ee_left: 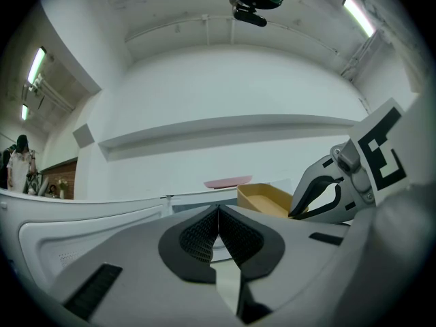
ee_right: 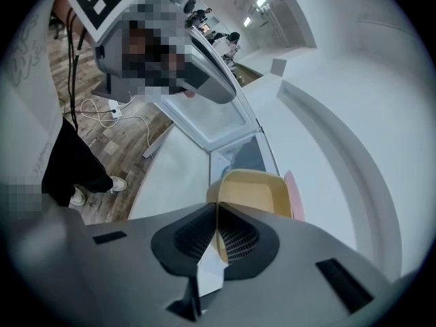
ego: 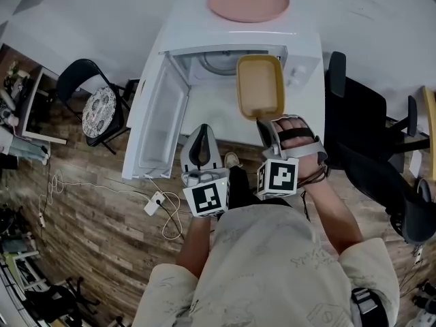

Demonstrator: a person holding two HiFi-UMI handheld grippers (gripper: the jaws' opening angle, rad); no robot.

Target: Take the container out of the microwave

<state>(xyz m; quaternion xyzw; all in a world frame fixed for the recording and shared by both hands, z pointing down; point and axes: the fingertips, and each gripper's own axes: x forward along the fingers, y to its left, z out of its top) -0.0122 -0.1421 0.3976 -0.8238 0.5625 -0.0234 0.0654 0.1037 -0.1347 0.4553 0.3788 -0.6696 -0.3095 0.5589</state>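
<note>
Since the container [ego: 259,86] hangs just in front of the open mouth of the microwave [ego: 194,19], on the side away from its door [ego: 160,118], the lifting-out looks nearly done, and what matters is how the thing handles. The right gripper [ego: 267,124] has its jaws closed on the rim of the short end farthest from the microwave. The thin wall runs in between the pads, and the whole tray sticks out from that one pinch toward the microwave. It is a shallow, rectangular, yellow-tan tray with rounded corners and it appears empty, so I judge it light. It reads as stiff, smooth-walled plastic or the like, probably a little slippery. Held by one end, it will tend to droop or swing at the end nearest the microwave, so it wants a firm squeeze and a level, unhurried carry. No handle shows, so the middle of a rim, as here, is the sensible place to hold it. The left gripper [ego: 201,133] is in front of the microwave, beside the door, its jaws pressed together with nothing between them. A pink plate [ego: 248,0] lies on top of the microwave, apart from the container.
</note>
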